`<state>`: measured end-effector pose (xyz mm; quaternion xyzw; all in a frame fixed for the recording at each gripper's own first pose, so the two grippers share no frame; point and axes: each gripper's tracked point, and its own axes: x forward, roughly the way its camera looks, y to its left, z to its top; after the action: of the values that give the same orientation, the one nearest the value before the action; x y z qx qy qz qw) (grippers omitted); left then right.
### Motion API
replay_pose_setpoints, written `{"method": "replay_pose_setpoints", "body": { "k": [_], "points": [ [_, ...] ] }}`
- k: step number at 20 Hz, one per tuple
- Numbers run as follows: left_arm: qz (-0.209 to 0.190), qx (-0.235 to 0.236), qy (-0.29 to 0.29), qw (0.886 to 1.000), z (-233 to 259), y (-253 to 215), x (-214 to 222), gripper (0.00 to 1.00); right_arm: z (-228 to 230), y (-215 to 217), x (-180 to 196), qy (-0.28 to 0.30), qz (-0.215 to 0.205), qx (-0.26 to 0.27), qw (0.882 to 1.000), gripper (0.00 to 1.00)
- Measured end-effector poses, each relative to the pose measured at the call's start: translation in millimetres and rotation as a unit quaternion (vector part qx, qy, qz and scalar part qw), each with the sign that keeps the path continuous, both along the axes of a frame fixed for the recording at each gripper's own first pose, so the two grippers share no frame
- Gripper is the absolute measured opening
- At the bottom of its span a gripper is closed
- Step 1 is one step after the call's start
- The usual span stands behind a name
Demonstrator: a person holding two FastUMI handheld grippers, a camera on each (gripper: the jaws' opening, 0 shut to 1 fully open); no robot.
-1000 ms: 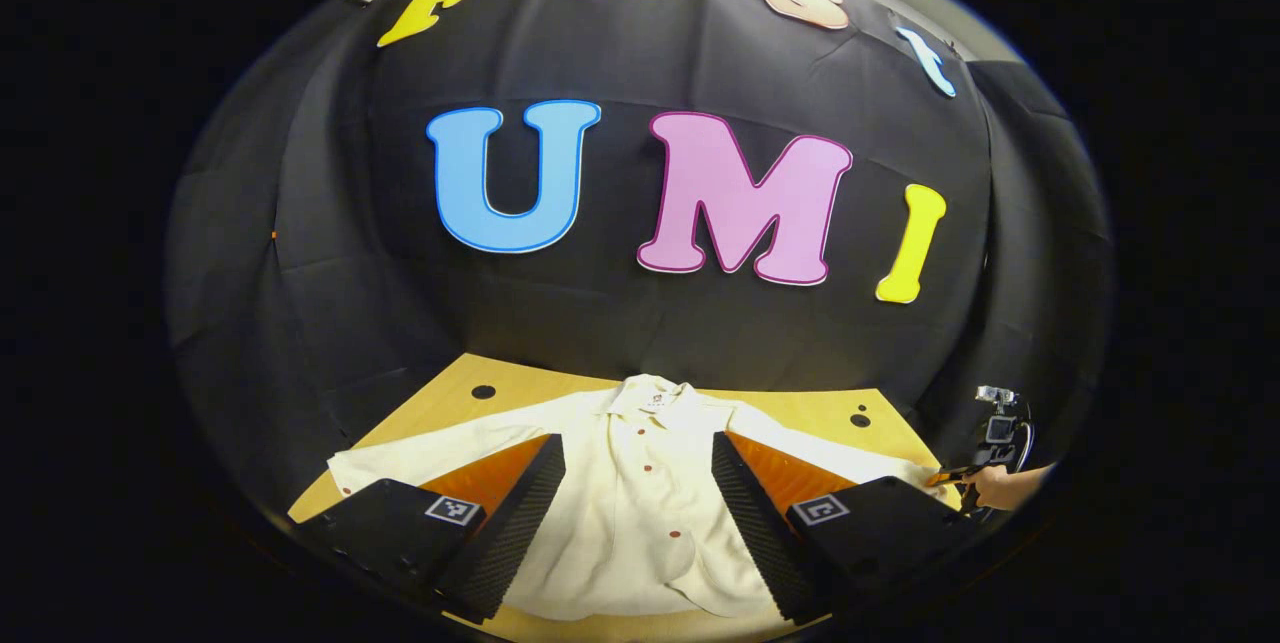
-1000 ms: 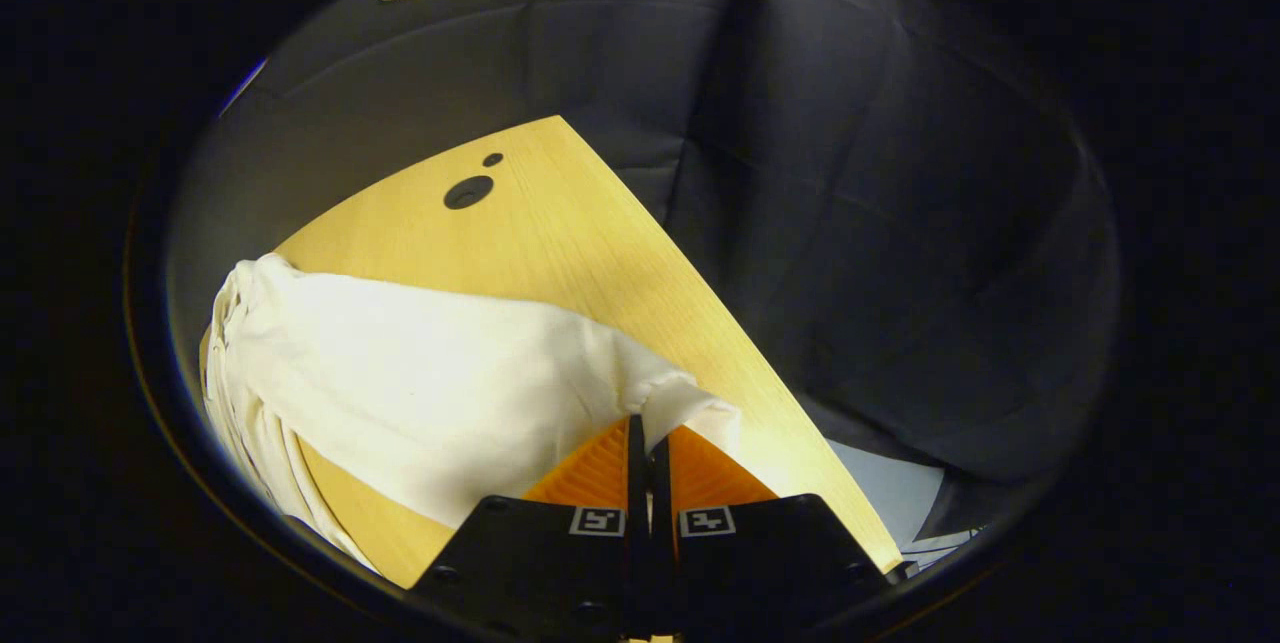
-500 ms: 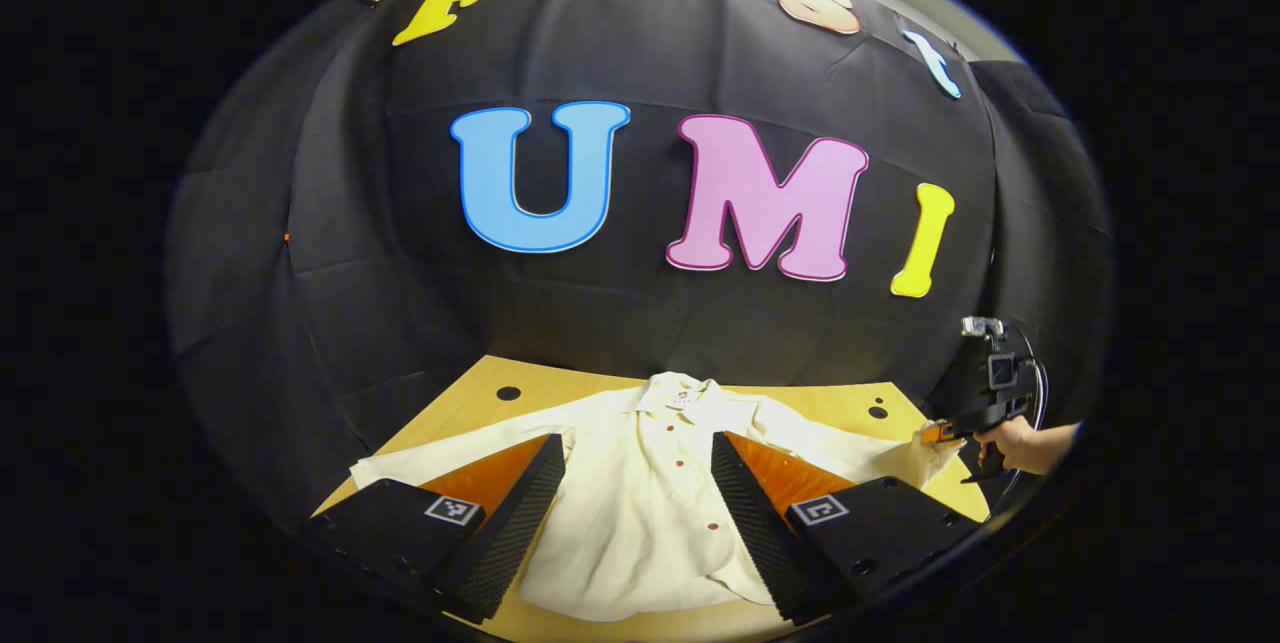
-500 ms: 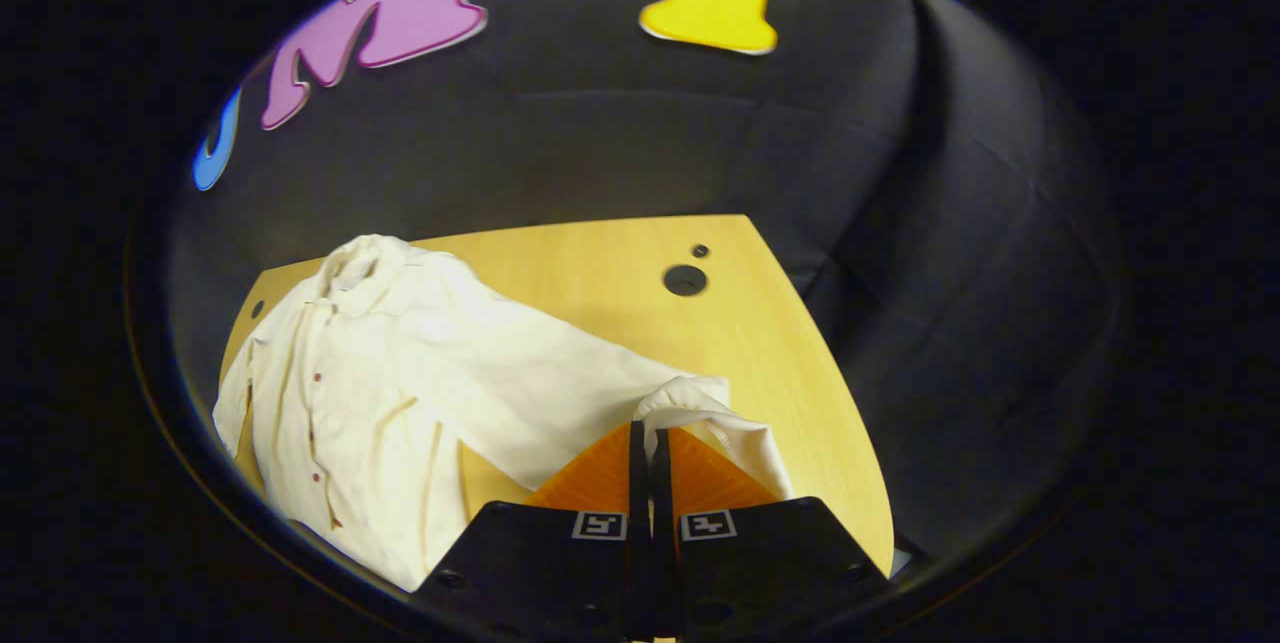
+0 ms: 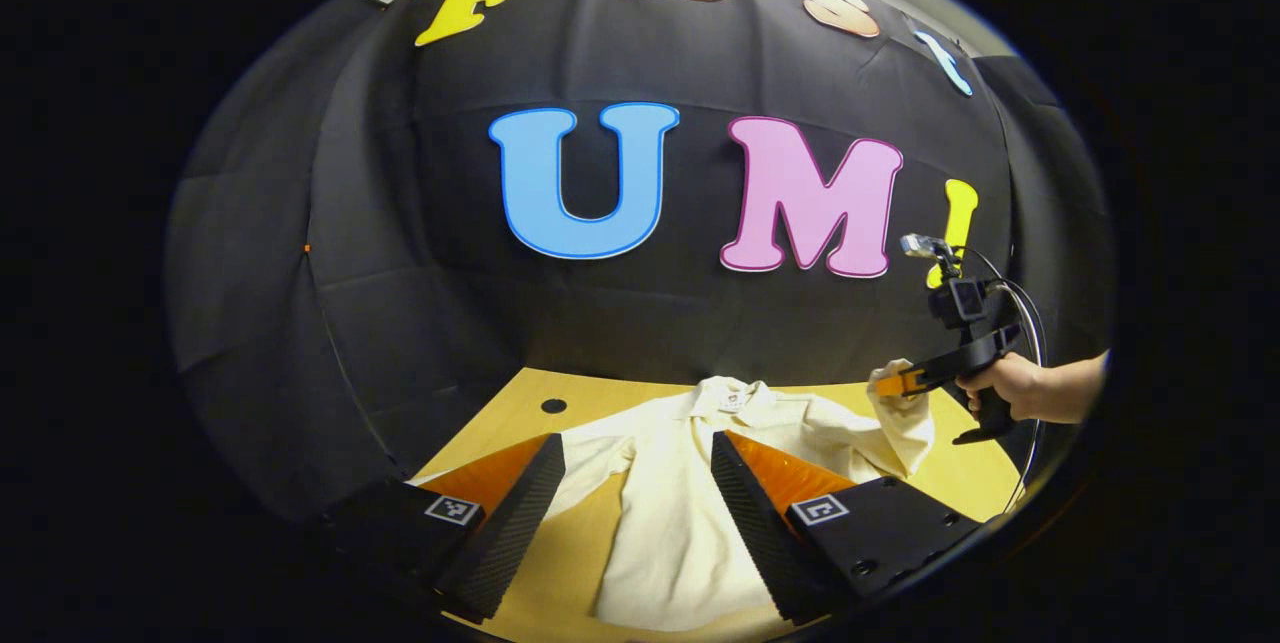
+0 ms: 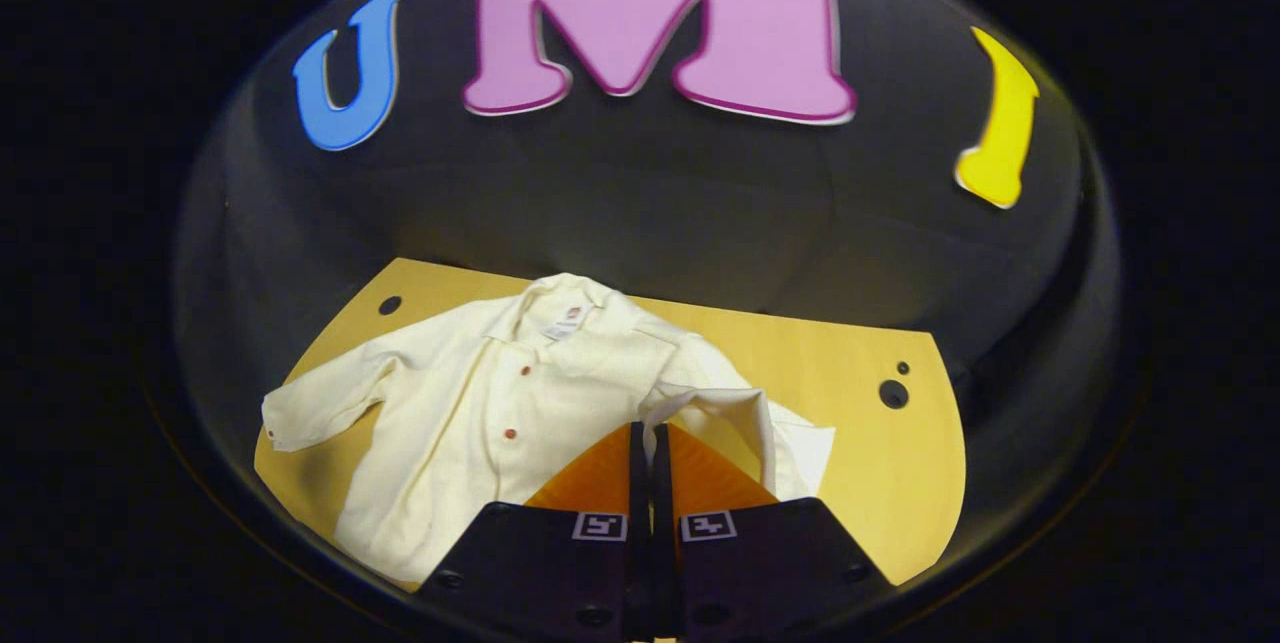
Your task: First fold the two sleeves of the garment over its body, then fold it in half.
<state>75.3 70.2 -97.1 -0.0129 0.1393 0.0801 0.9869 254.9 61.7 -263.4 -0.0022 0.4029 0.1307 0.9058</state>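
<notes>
Surface: your pale wooden table [image 6: 860, 443] carries the cream button-front shirt [image 6: 500, 403], lying flat.
Right gripper [image 6: 650, 443]: your fingers are clamped on the raised cuff of the shirt's sleeve [image 6: 740, 413].
Left gripper [image 5: 637, 483]: yours is spread wide above the shirt, holding nothing.

shirt [image 5: 690, 523] hem cut off, cuff tip hidden

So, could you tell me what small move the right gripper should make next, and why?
Probably carry the pinched sleeve cuff across over the shirt's buttoned front and lay it down. The right gripper is shut on that cuff, lifted off the table, and the sleeve isn't yet over the body.
</notes>
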Motion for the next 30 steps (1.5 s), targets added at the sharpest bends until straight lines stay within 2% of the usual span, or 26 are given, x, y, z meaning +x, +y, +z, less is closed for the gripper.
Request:
{"method": "replay_pose_setpoints", "body": {
  "k": [8, 10, 11, 13, 14, 16, 17, 19, 20, 21, 25, 30],
  "points": [
    [0.045, -0.030, 0.031, 0.998, -48, 85, -31, 0.97, -48, 183, -18, 0.030, 0.115, 0.005, 0.993, 0.05],
    [0.060, -0.039, 0.036, 0.997, -61, 105, -40, 0.97, -60, 214, -20, 0.025, 0.137, -0.008, 0.990, 0.05],
    [0.068, -0.045, 0.038, 0.996, -68, 115, -44, 0.97, -63, 225, -23, 0.024, 0.146, -0.013, 0.989, 0.08],
    [0.084, -0.058, 0.040, 0.994, -79, 129, -49, 0.97, -66, 246, -26, 0.022, 0.158, -0.001, 0.987, 0.21],
    [0.090, -0.061, 0.039, 0.993, -83, 136, -49, 0.97, -64, 248, -27, 0.019, 0.157, 0.004, 0.987, 0.29],
    [0.102, -0.052, 0.038, 0.993, -93, 152, -51, 0.97, -51, 248, -26, -0.001, 0.148, 0.015, 0.989, 0.30],
    [0.110, -0.048, 0.040, 0.992, -100, 160, -51, 0.97, -38, 240, -26, -0.016, 0.143, 0.017, 0.989, 0.37],
    [0.125, -0.051, 0.047, 0.990, -113, 175, -49, 0.93, -14, 223, -24, -0.046, 0.128, 0.023, 0.990, 0.65],
    [0.132, -0.056, 0.048, 0.989, -119, 182, -48, 0.93, 0, 212, -25, -0.061, 0.119, 0.029, 0.991, 0.71],
    [0.139, -0.059, 0.052, 0.987, -126, 189, -46, 0.97, 14, 201, -25, -0.075, 0.109, 0.032, 0.991, 0.85],
    [0.171, -0.069, 0.085, 0.979, -160, 220, -40, 0.97, 67, 147, -31, -0.138, 0.068, 0.024, 0.988, 0.91],
    [0.202, -0.099, 0.131, 0.966, -212, 262, -25, 0.97, 111, 92, -59, -0.160, 0.016, 0.031, 0.987, 0.98]
  ]
}}
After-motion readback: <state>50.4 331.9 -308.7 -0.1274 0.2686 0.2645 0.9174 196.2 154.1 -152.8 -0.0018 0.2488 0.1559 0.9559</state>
